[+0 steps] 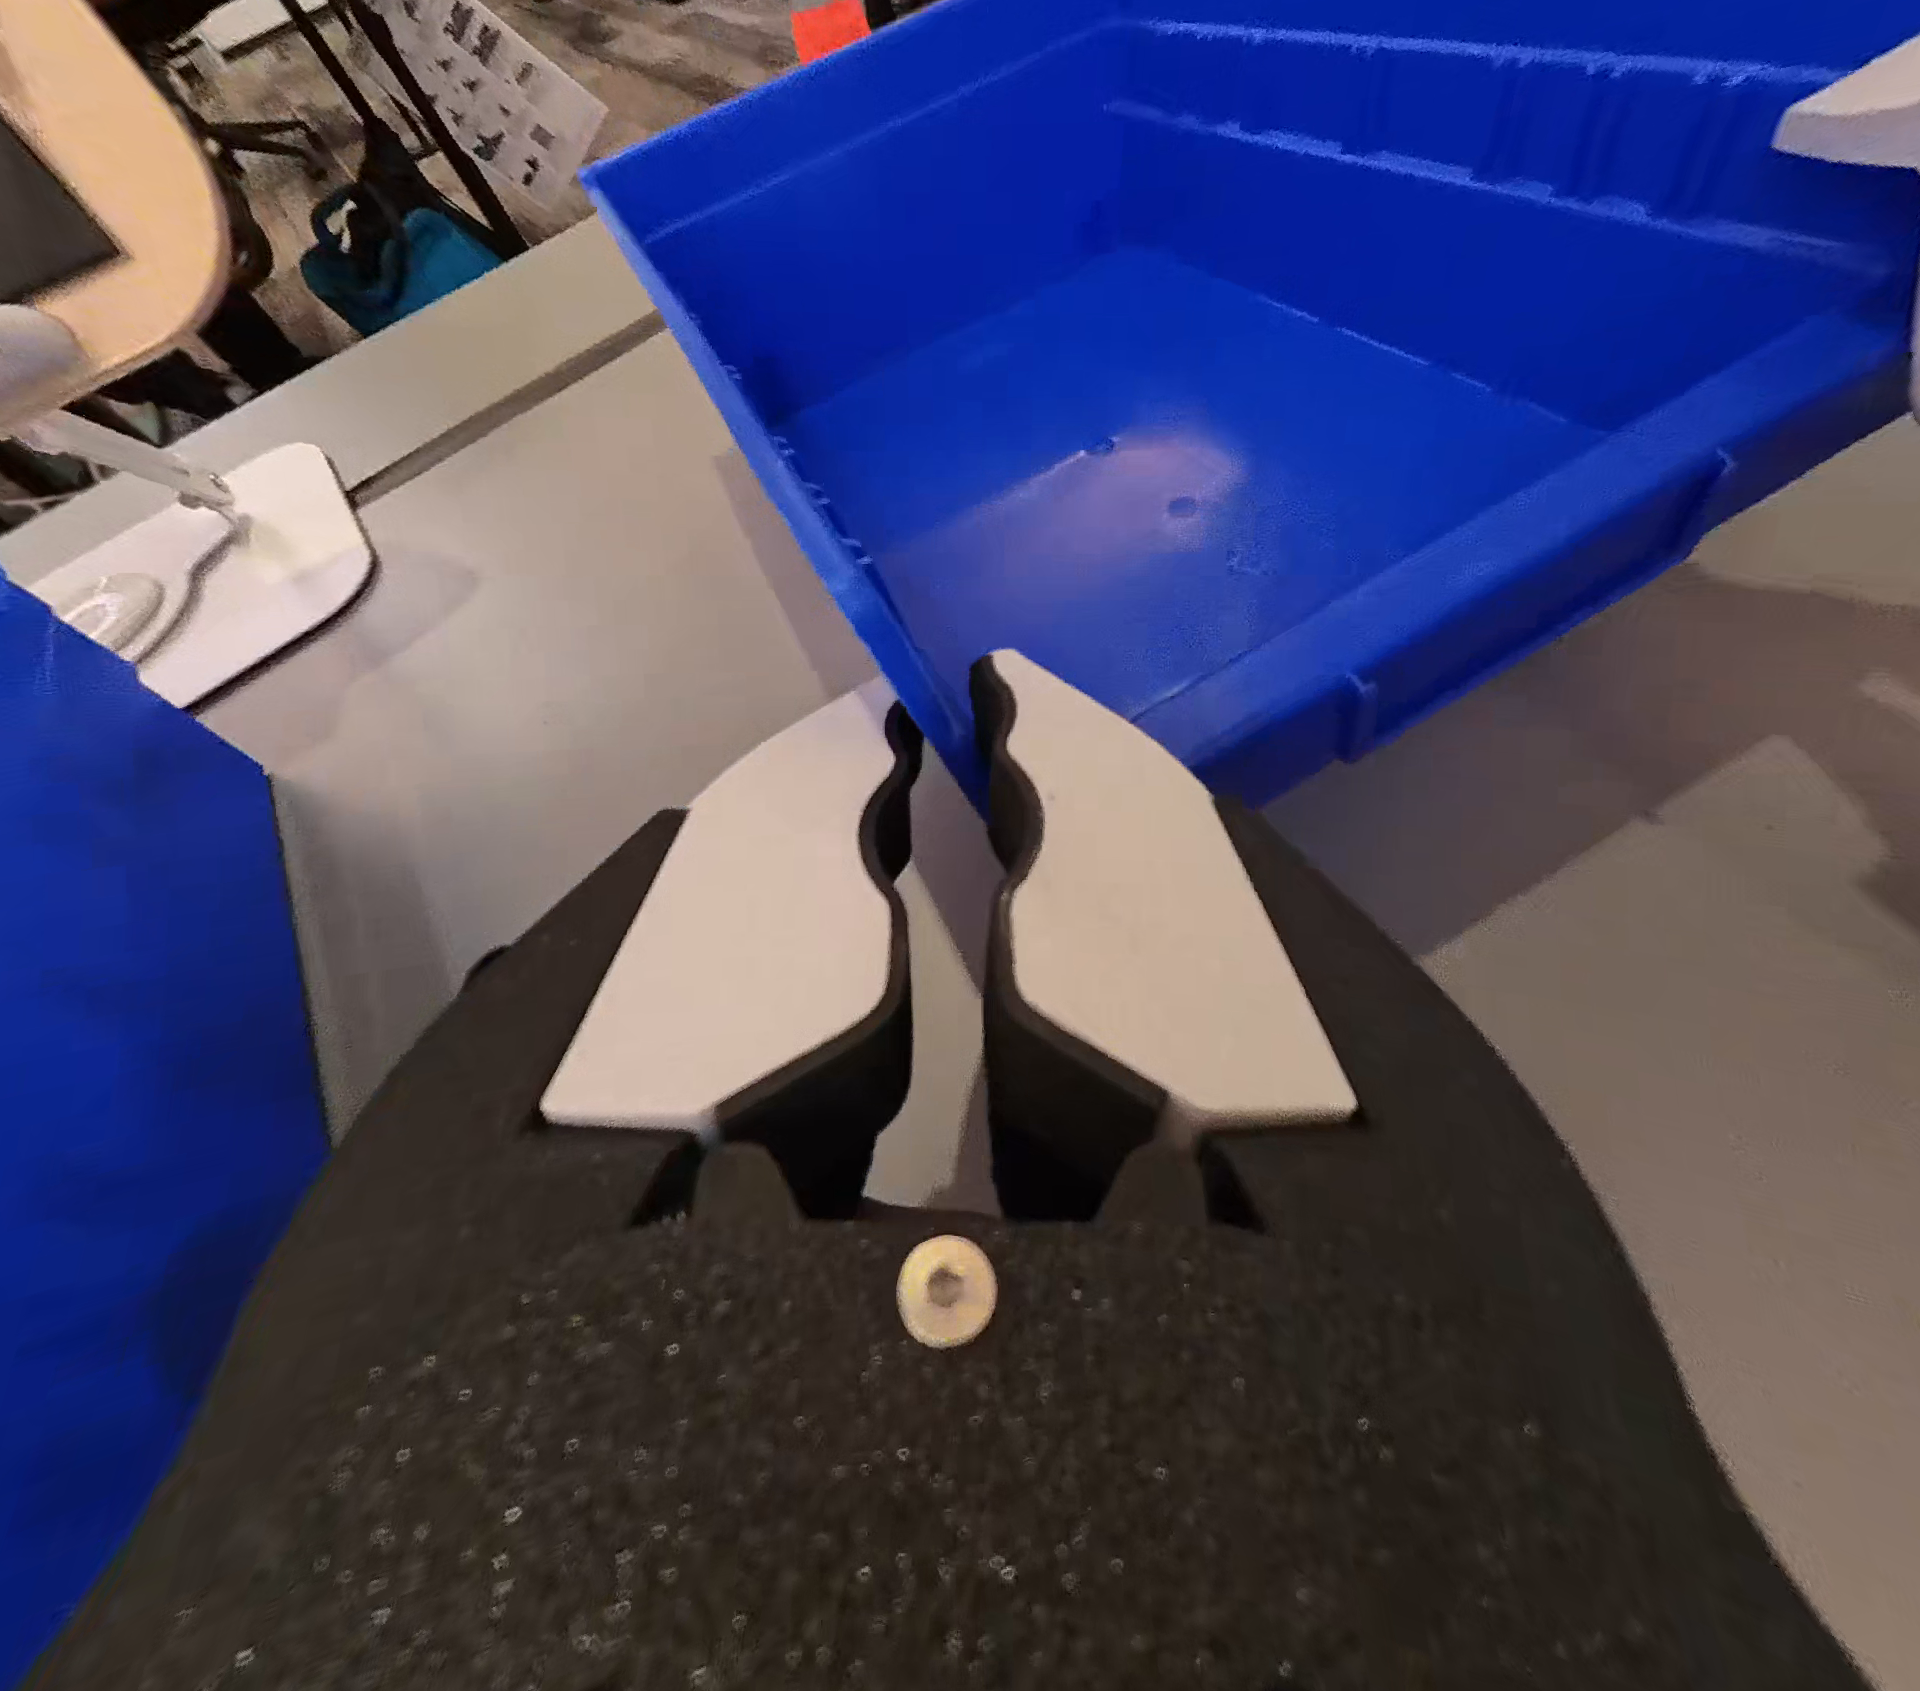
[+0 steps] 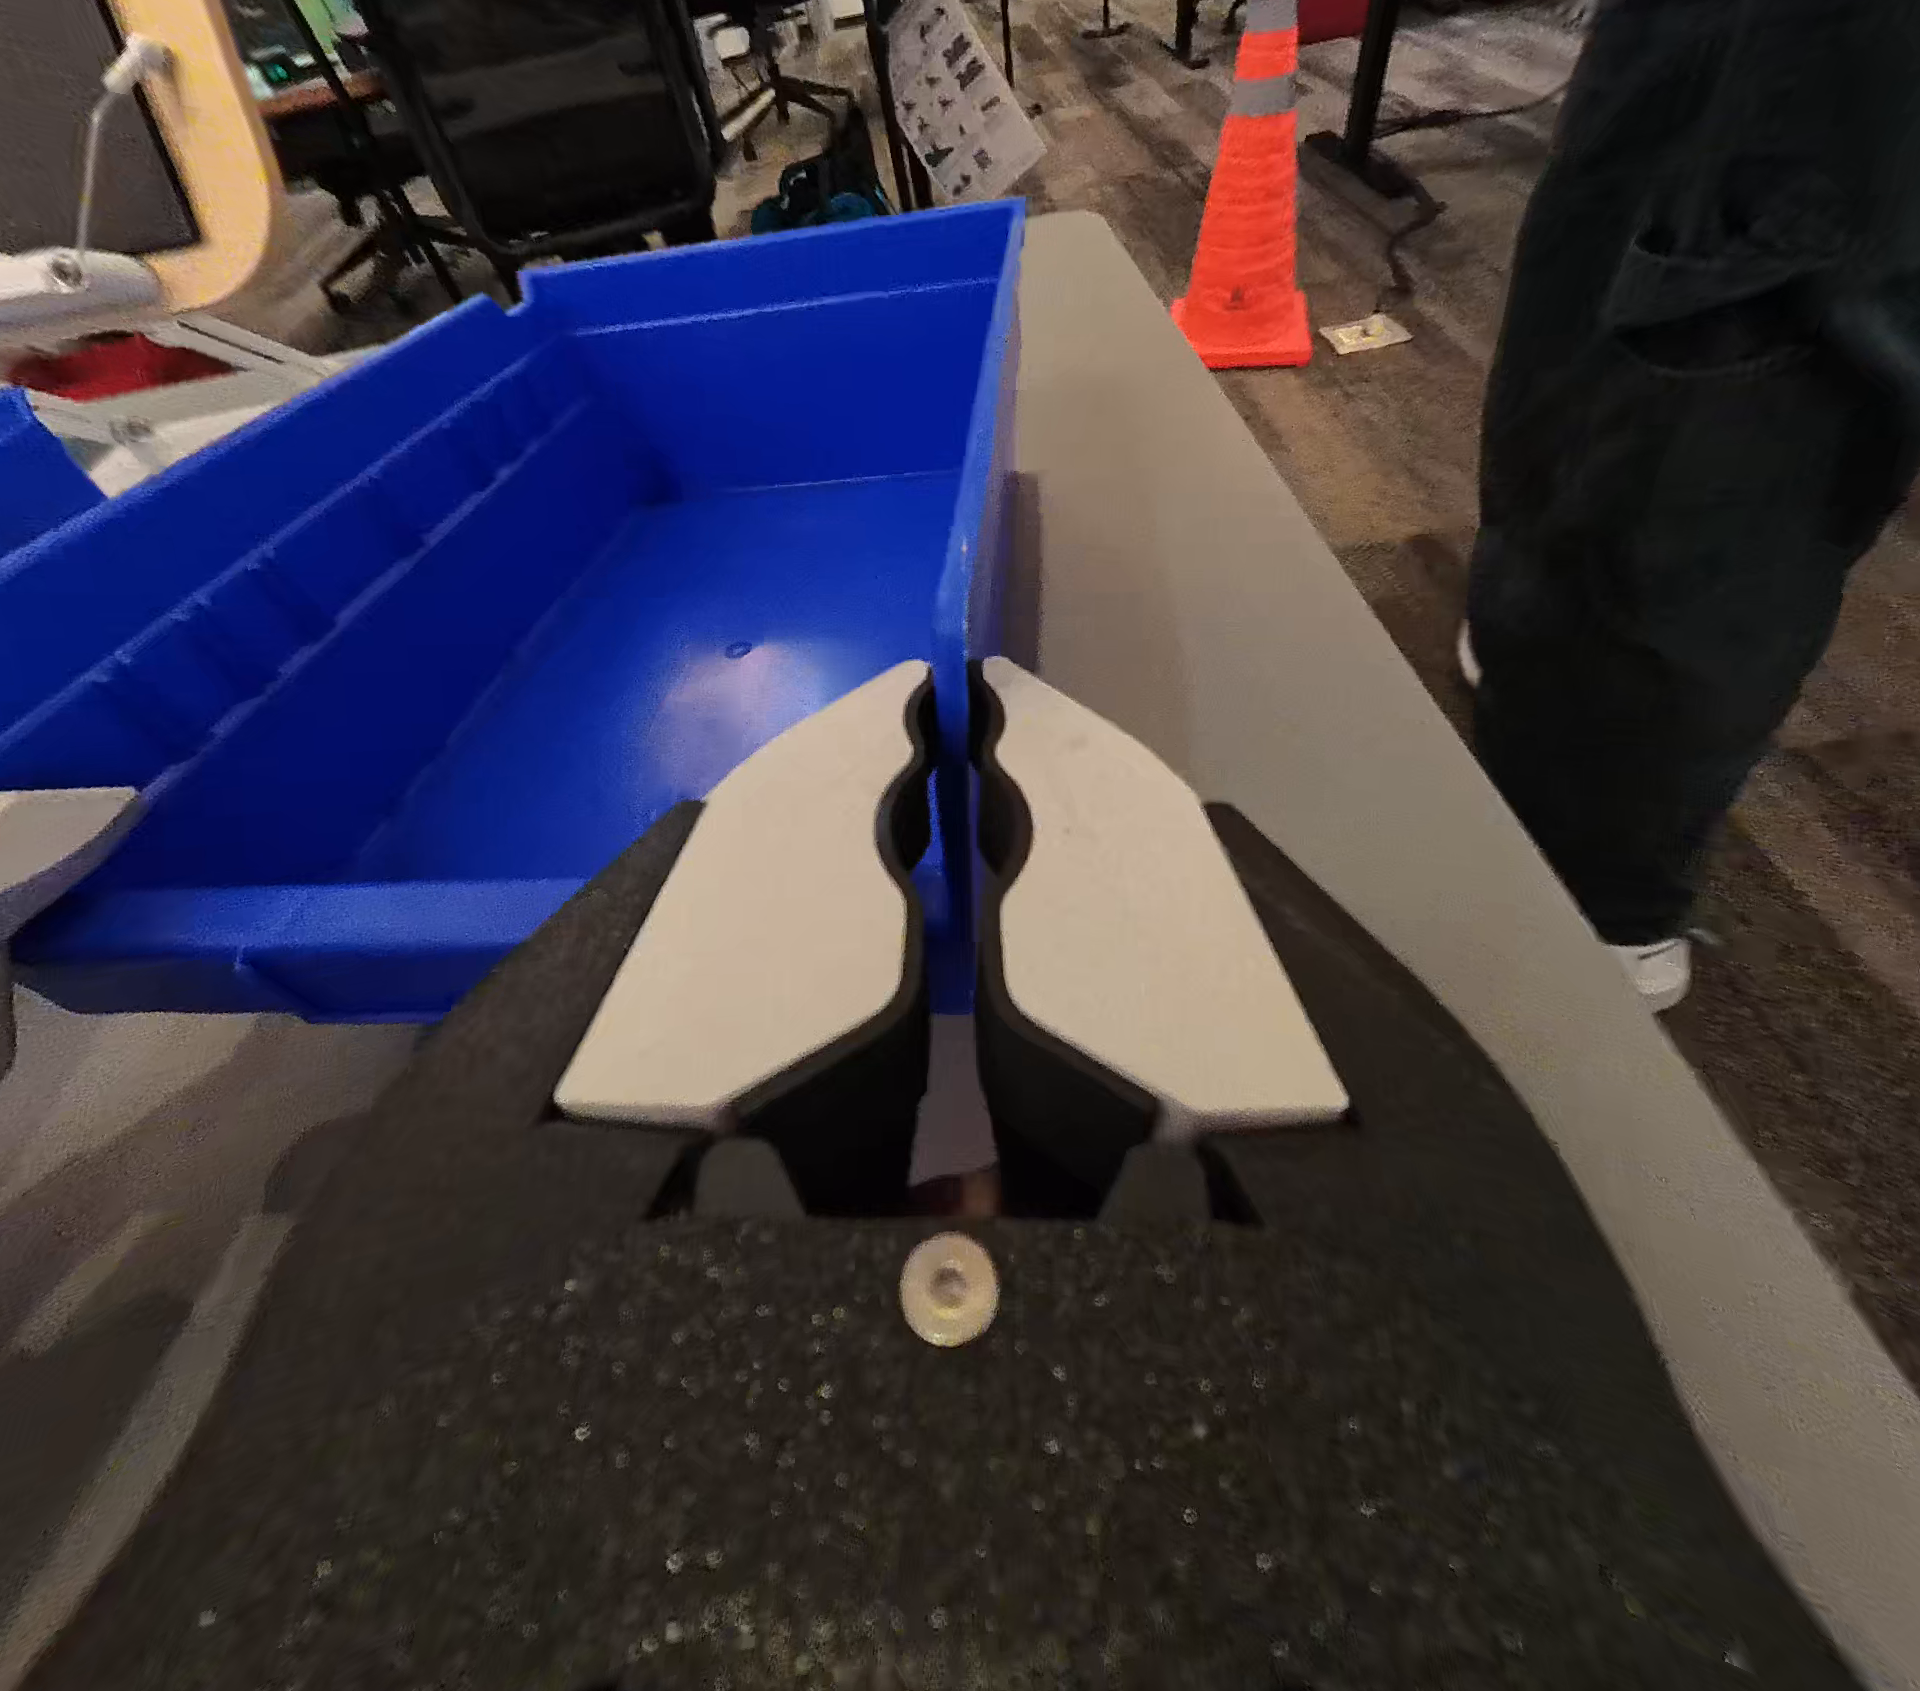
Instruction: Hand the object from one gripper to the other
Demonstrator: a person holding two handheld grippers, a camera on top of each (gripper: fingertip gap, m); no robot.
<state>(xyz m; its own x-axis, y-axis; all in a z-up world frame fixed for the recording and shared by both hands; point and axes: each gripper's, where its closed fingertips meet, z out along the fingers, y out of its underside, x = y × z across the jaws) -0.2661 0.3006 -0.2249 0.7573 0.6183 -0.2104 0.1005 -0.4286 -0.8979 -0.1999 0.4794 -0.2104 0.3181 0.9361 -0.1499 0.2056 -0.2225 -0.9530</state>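
The blue bin (image 2: 582, 602) hangs tilted above the grey table (image 2: 1195, 602), because the left gripper (image 1: 940, 732) clamps its near-left corner while the right gripper (image 2: 951, 706) clamps its right wall, both jaws closed for the transfer.
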